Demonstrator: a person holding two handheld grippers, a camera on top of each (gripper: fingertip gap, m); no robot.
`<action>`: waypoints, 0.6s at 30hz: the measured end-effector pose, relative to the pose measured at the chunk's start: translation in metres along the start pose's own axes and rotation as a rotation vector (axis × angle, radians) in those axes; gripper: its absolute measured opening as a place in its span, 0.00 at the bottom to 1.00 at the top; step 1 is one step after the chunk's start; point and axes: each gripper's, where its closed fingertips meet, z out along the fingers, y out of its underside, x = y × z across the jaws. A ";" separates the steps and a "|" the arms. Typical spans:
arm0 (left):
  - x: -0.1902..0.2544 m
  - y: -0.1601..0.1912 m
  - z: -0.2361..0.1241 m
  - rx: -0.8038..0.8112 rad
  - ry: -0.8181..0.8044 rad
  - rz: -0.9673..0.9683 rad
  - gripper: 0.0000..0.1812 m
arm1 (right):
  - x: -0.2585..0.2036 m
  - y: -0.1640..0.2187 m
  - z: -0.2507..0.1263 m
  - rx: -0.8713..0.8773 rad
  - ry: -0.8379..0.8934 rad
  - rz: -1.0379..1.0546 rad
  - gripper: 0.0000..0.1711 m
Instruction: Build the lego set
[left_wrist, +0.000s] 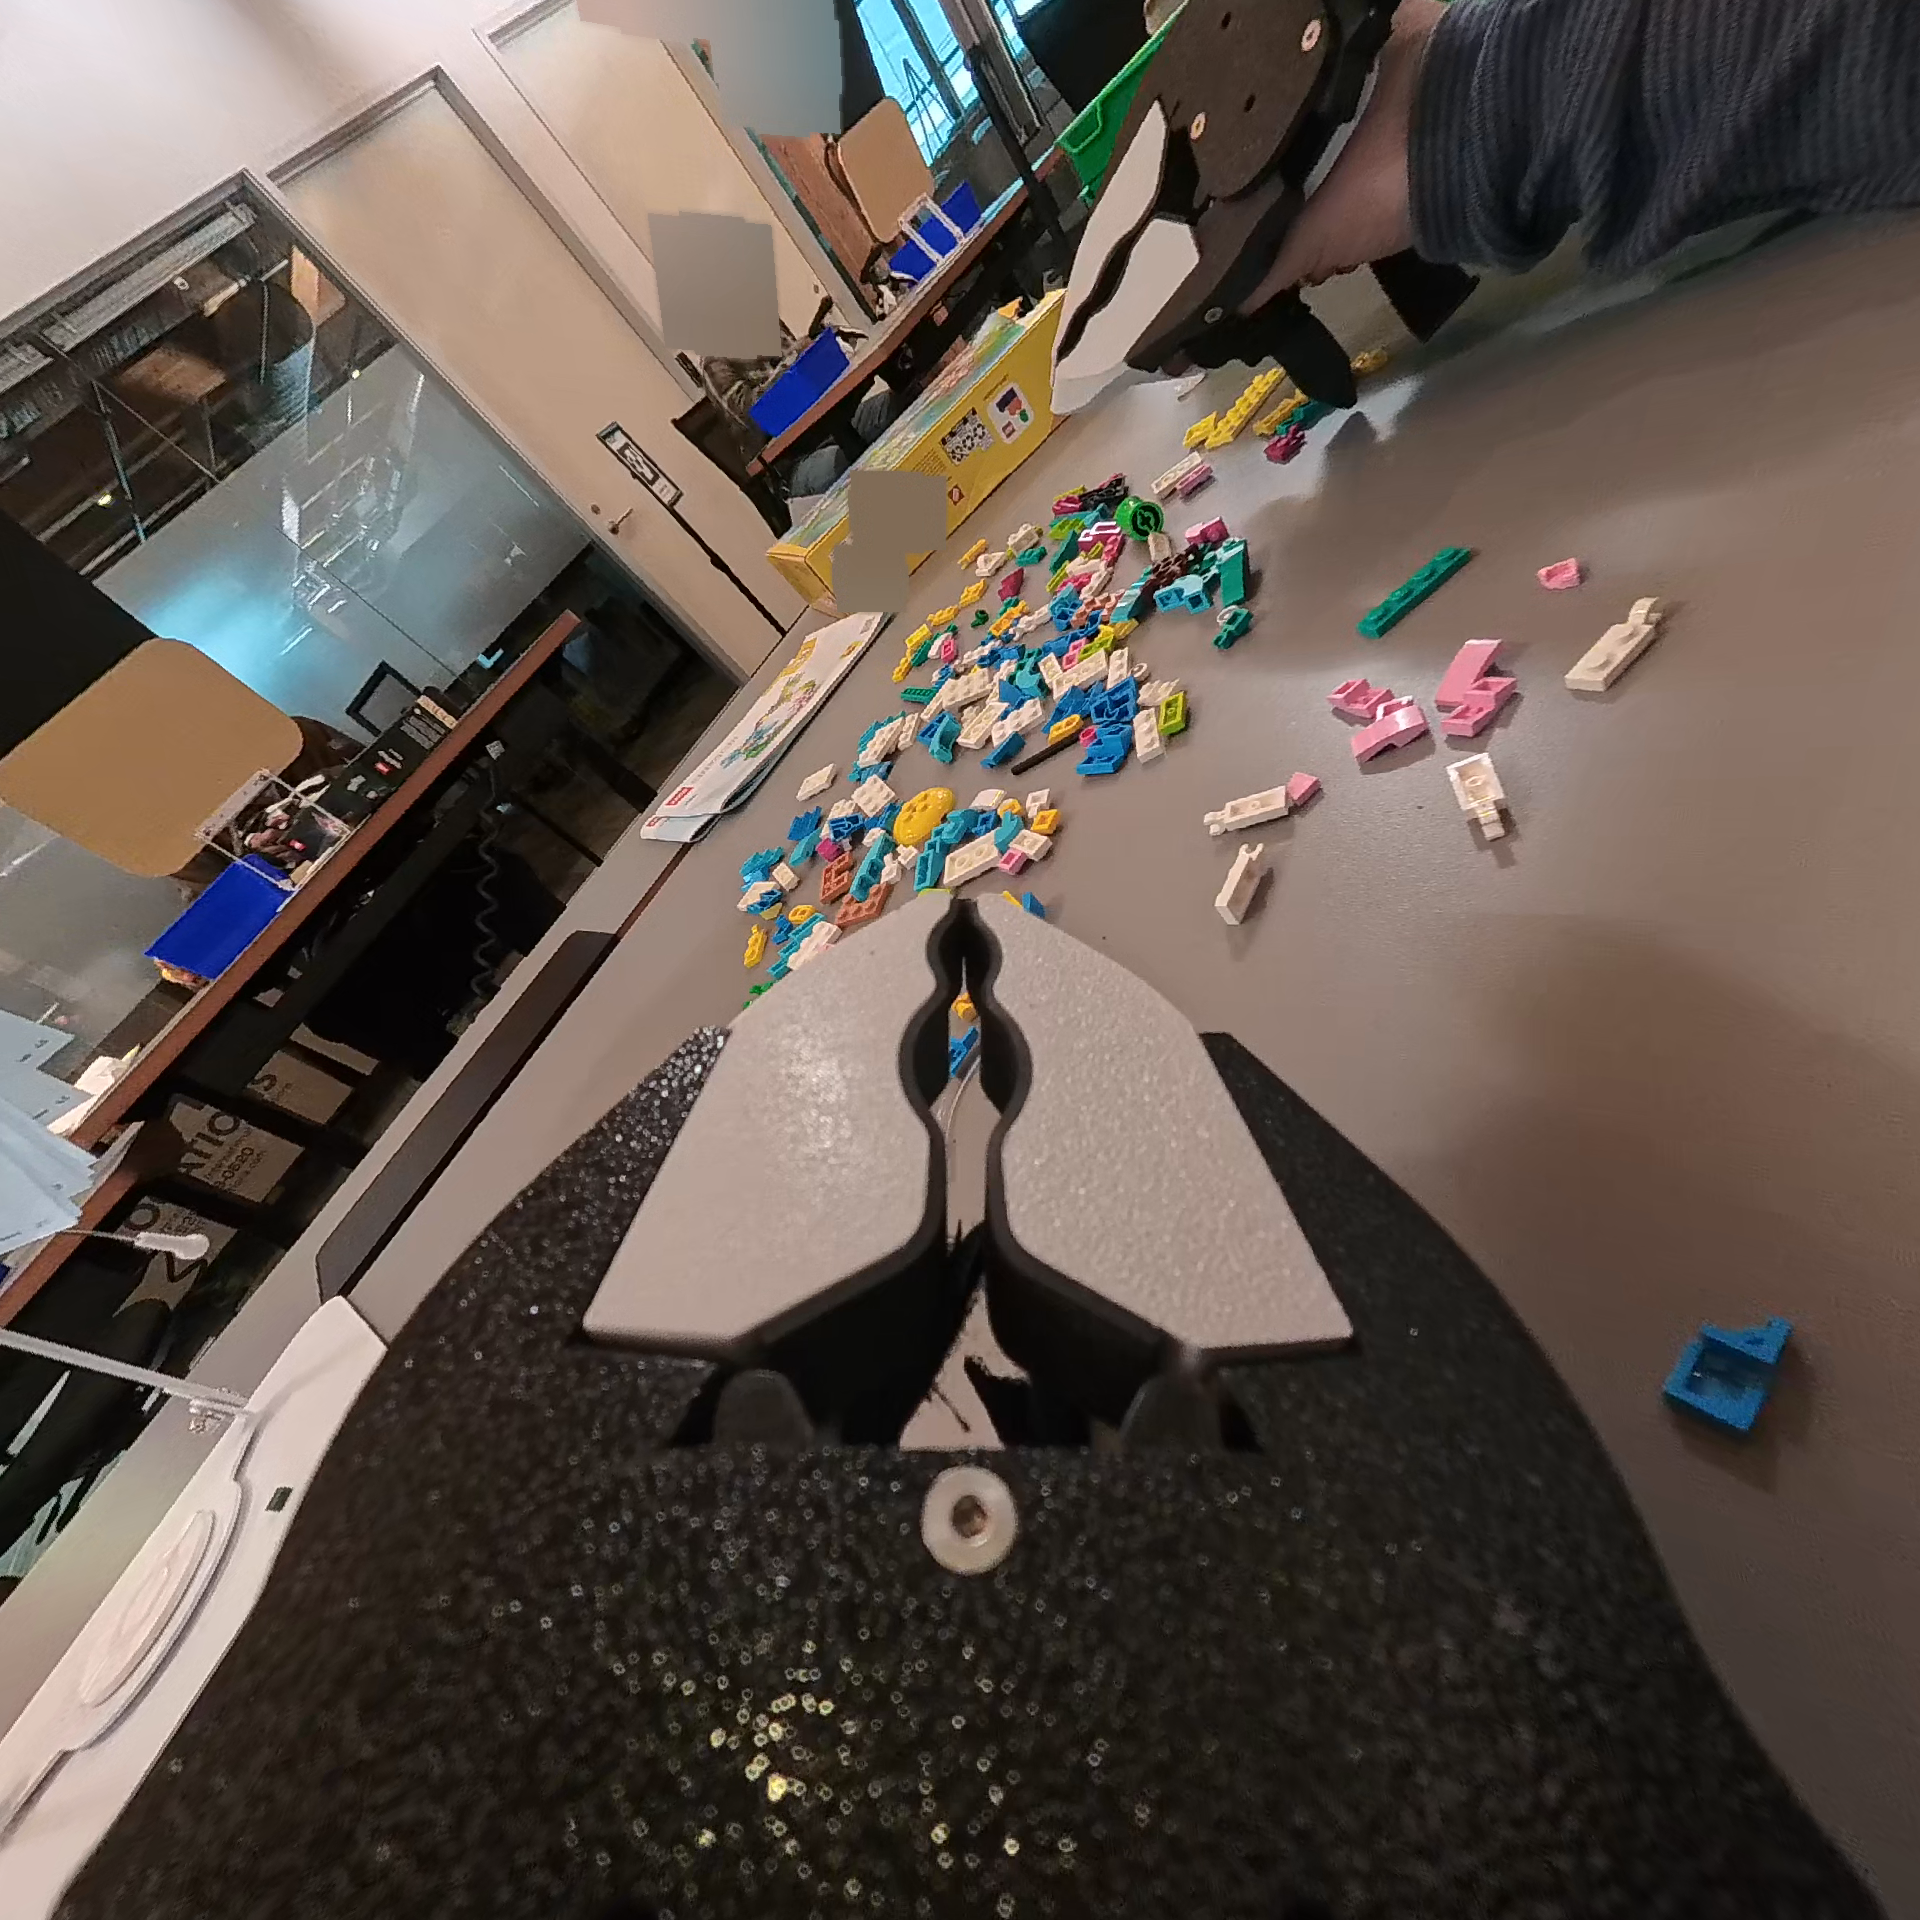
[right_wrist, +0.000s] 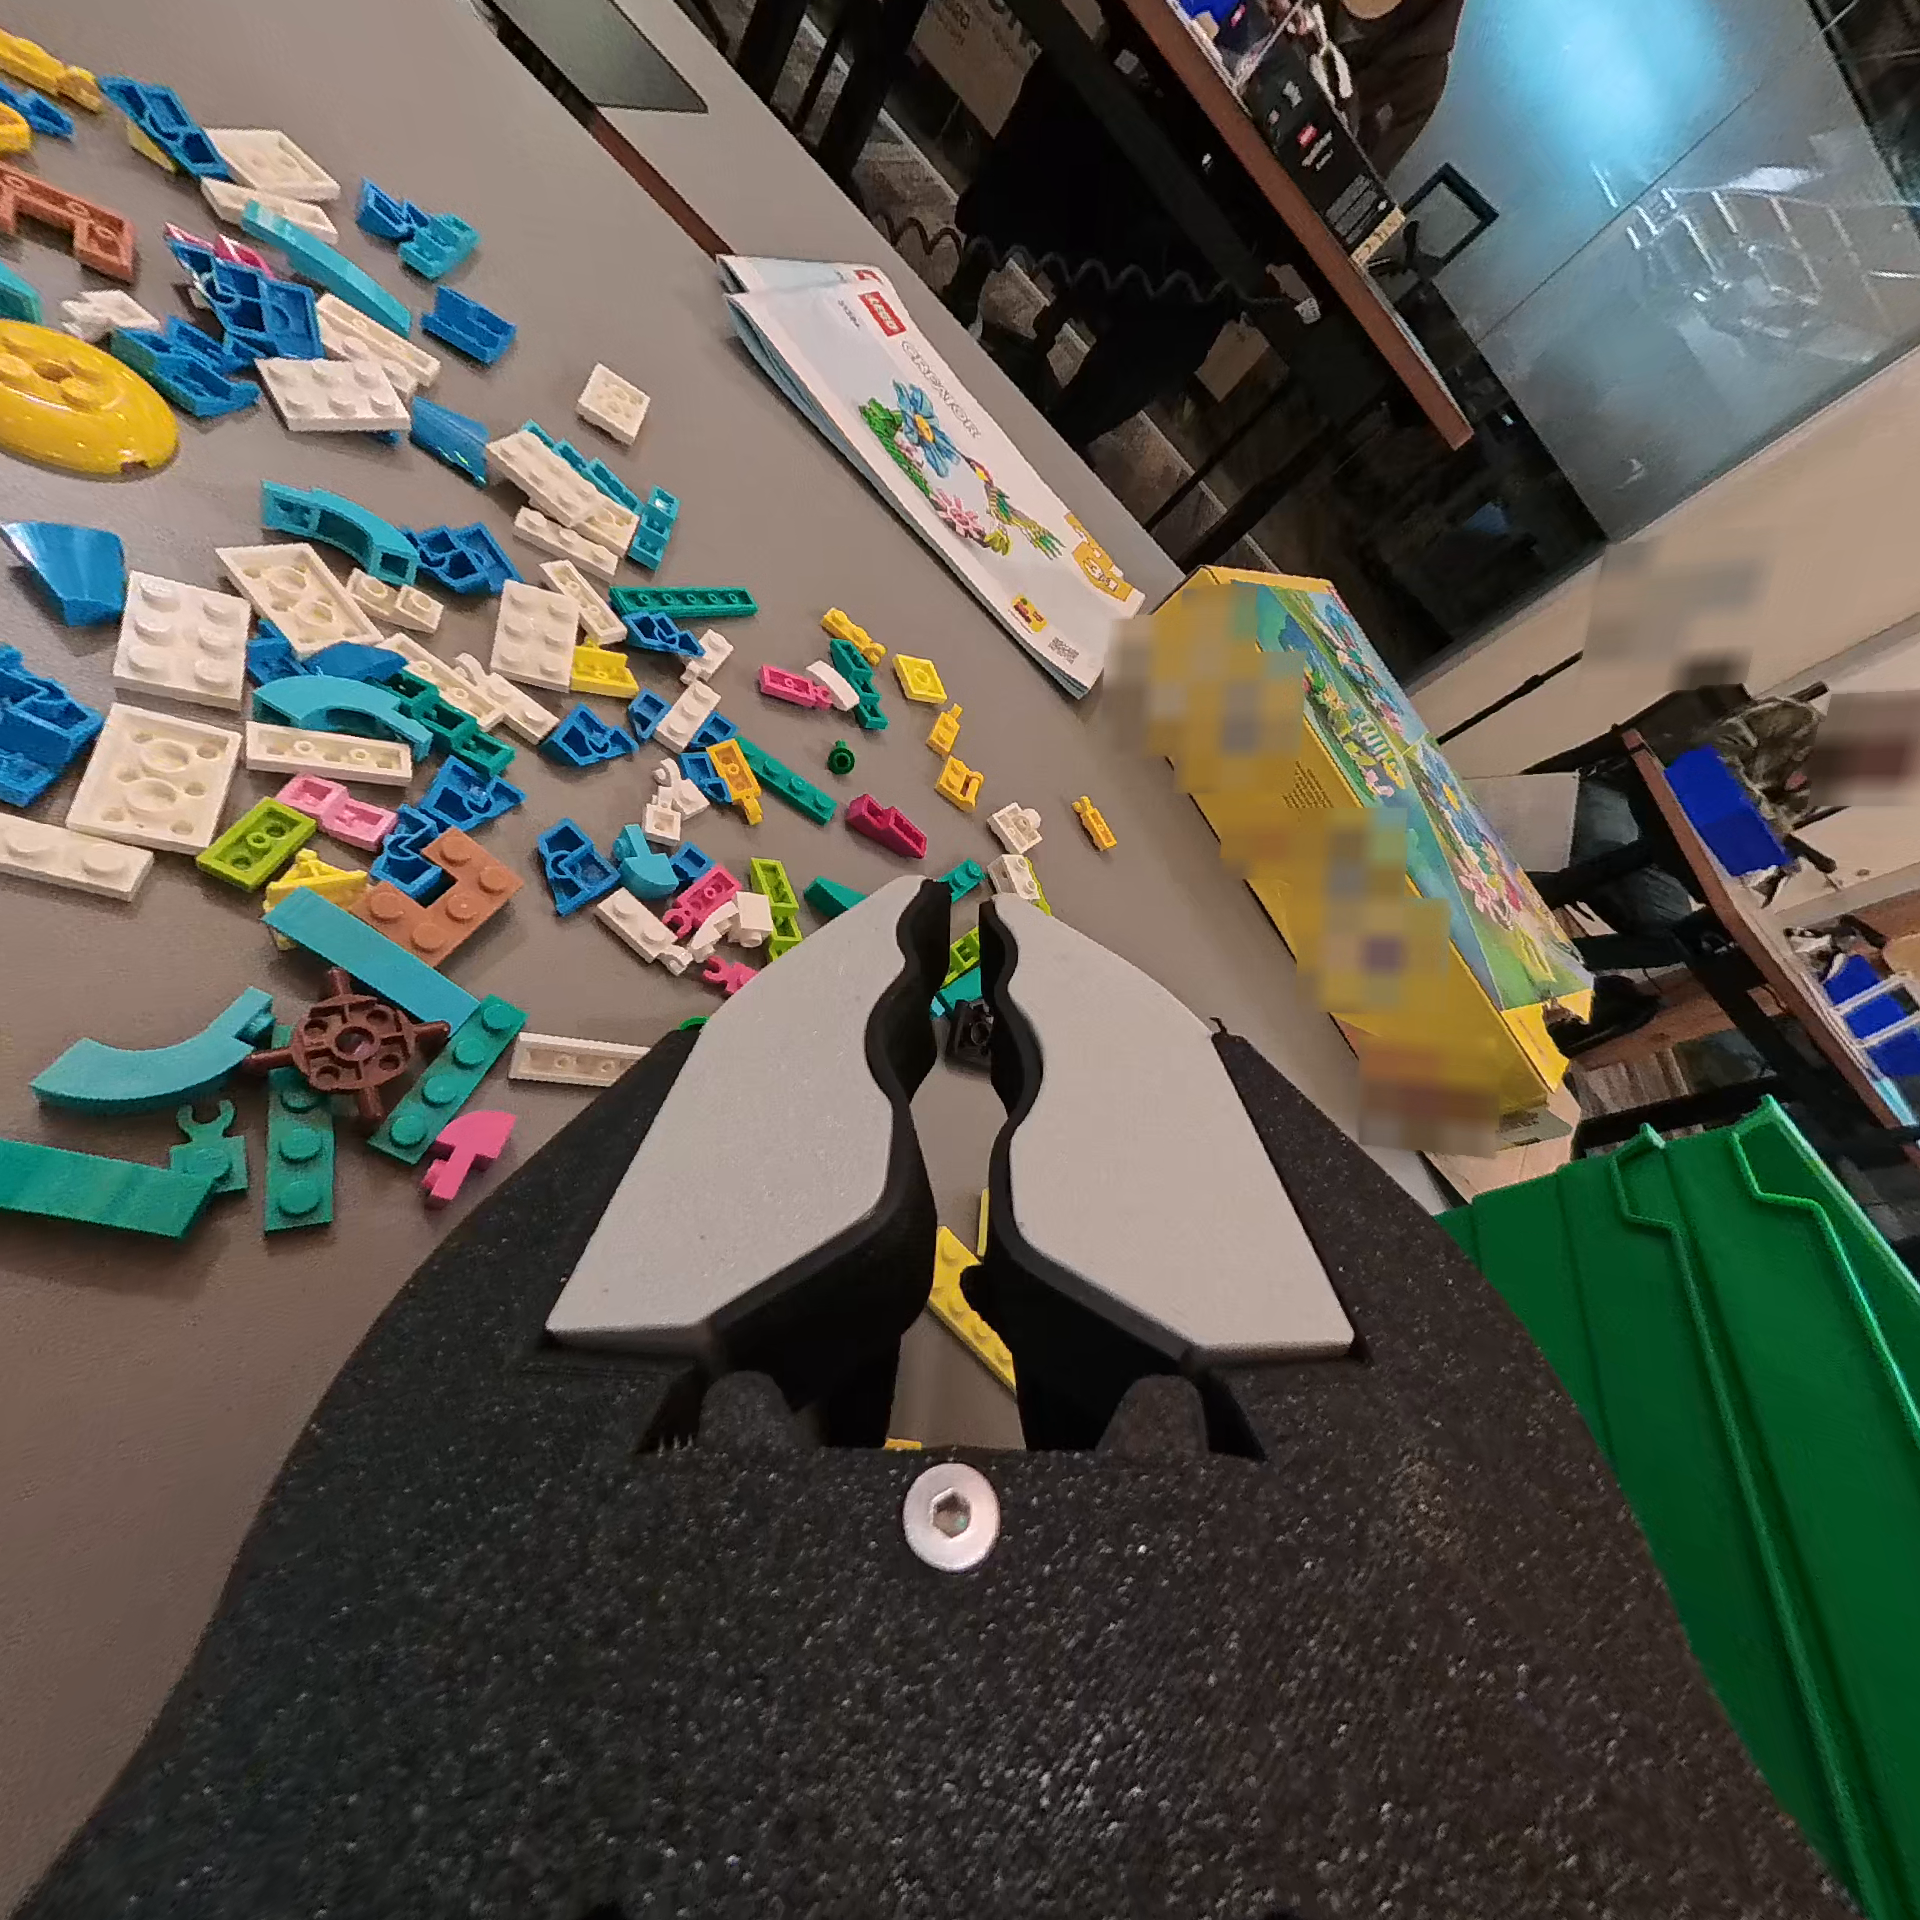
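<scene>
Many loose Lego pieces (left_wrist: 1018, 707) in blue, white, teal, yellow and pink lie scattered on the grey table (left_wrist: 1558, 1039). My left gripper (left_wrist: 959, 914) is shut and empty, low over the near edge of the pile. A single blue brick (left_wrist: 1725, 1371) lies to its right. My right gripper (right_wrist: 964, 902) is open by a narrow gap with nothing between its tips, over the pile (right_wrist: 416, 675); a yellow plate (right_wrist: 966, 1309) and a small black piece (right_wrist: 971, 1031) show under it. The right gripper (left_wrist: 1081, 390) also shows at the far end of the left wrist view, held by a hand.
An instruction booklet (right_wrist: 935, 457) and the yellow set box (right_wrist: 1382, 831) lie along the table's far edge. A green bin (right_wrist: 1714, 1403) stands right of the right gripper. Pink pieces (left_wrist: 1455, 696), white pieces and a green plate (left_wrist: 1413, 592) lie apart from the pile. From my right tips it is roughly 8 cm to the small black piece (right_wrist: 971, 1031); from my left, 35 cm.
</scene>
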 end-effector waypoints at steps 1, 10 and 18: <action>0.000 0.000 0.000 0.000 0.000 0.000 0.00 | 0.000 0.000 0.000 0.001 0.001 -0.001 0.03; 0.000 0.000 0.000 -0.001 0.001 0.000 0.00 | -0.001 -0.002 0.000 0.011 -0.004 -0.011 0.03; 0.000 0.000 0.000 -0.002 0.002 0.000 0.00 | 0.001 -0.002 -0.001 0.012 0.006 -0.011 0.03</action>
